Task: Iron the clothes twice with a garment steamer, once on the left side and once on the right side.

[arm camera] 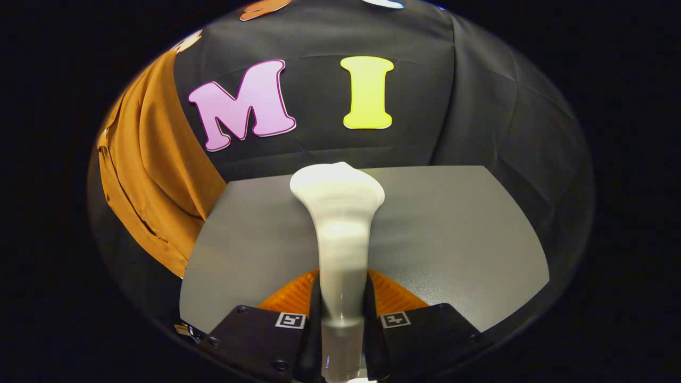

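Gripper: the gripper [340,314] is clamped on the handle of the garment steamer [338,213], both fingers pressing its sides, so the tool is firmly in hand
Steamer: a pale, slim handle that runs forward from between the fingers and flares into a wide head; the head points away over the table, towards the booth's wall
Landmark: the grey table [452,234], bare on the part that shows, lies under and around the steamer
Clothes: an orange-brown garment [154,170] hangs off the table's left edge, draped in long folds against the wall, well apart from the steamer head
Head to cloth: no contact; the head sits over the middle of the table, with the garment off to its left and not in front of it
Done, as I judge it: the steamer is picked up and carried; nothing here shows whether either pass has been made
Left to do, as I judge it: swing the head left off the table to face the cloth, run one pass down the garment's left side, then one down its right side
Risk: the hanging folds may shift or bunch under the head, so a flat, slow stroke seems wise
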Demonstrator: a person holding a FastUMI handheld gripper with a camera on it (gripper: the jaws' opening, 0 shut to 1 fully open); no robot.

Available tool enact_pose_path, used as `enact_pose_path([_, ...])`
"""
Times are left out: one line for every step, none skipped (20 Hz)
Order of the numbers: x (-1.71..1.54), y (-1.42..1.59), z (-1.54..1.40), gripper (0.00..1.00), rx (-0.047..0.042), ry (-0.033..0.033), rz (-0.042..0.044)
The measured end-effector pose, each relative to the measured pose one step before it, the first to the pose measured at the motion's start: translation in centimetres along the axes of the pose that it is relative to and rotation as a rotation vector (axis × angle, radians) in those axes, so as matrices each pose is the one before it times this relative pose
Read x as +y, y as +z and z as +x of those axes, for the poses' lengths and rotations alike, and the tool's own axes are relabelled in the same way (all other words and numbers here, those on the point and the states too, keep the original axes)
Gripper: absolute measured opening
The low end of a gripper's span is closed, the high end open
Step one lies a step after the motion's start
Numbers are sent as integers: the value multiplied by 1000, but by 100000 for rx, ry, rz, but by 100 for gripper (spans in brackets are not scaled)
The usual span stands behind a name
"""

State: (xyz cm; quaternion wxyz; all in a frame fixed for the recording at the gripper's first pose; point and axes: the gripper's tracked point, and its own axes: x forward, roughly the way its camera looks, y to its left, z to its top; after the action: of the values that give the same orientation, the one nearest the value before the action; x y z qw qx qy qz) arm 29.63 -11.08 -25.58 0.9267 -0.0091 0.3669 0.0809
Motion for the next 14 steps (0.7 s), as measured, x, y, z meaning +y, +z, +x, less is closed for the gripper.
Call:
enact_pose_path([-249, 539, -405, 30, -4997, -1496, 627])
enact_pose_path([-420, 496, -472, 30, -4297, -1864, 964])
enact_pose_path([-214, 919, -1066, 24, -4935, -796, 1648])
enact_pose_path([-279, 792, -837, 24, -4568, -1376, 1887])
enact_pose_path([-12, 557, -1221, 24, -3517, -882, 181])
enact_pose_path([76, 637, -1169, 24, -3503, -1210, 616])
enact_pose_path([76, 814, -1350, 24, -4453, -1377, -353])
enact_pose_path([317, 1113, -1547, 24, -5206, -979, -792])
enact_pose_path([390, 1154, -1698, 24, -5995, -385, -458])
enact_pose_path([482, 1265, -1619, 24, -5260, -582, -427])
enact_pose_path([400, 1301, -1498, 24, -4244, -875, -175])
enact_pose_path([460, 765, -1469, 24, -3180, -754, 84])
enact_pose_path([663, 640, -1208, 24, -2207, -103, 594])
enact_pose_path([686, 921, -1113, 24, -2521, 20, 1140])
